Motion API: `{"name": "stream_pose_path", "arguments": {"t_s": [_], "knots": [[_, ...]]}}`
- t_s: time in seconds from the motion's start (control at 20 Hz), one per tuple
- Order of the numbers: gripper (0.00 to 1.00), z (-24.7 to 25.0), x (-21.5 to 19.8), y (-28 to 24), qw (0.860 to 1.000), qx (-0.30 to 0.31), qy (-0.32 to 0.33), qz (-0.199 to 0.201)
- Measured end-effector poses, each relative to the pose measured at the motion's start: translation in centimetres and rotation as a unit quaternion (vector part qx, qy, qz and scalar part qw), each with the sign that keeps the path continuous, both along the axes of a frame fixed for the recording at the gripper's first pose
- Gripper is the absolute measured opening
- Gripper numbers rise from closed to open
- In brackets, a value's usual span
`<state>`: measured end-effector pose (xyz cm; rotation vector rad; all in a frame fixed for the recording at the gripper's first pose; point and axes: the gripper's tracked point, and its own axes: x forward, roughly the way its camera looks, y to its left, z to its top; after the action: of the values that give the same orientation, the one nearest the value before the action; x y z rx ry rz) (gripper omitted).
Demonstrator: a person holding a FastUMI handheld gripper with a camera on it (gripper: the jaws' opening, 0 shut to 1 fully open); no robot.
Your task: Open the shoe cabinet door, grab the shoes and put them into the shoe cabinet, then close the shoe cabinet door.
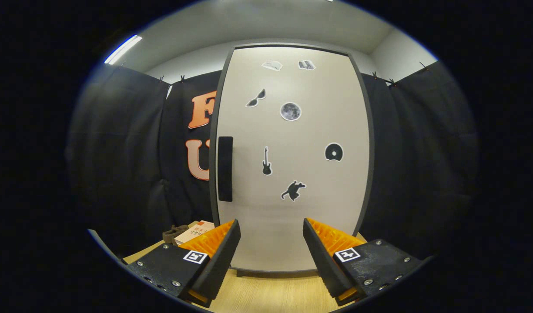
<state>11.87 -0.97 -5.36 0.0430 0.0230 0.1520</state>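
Note:
The shoe cabinet [292, 217] stands upright straight ahead of my fingers, its pale door shut and framed in dark grey. A black vertical handle [225, 168] sits on the door's left edge, above and just beyond the left finger. Several small black stickers dot the door. My gripper [271, 234] is open, fingers wide apart with nothing between them, close in front of the door's lower part.
The cabinet rests on a light wooden surface [270, 295]. To its left, beyond the left finger, lie a small box [194, 231] and a dark brown object [172, 232]. Black cloth walls close in both sides.

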Motion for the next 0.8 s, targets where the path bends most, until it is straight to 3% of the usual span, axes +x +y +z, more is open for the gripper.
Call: {"name": "stream_pose_path", "arguments": {"t_s": [0.3,0.8], "knots": [[0.92,0.1,-3.2,-4.3,0.999,-0.002,0.003,-0.032],[0.93,2.7,-10.7,-3.0,0.999,0.028,0.006,-0.043]]}}
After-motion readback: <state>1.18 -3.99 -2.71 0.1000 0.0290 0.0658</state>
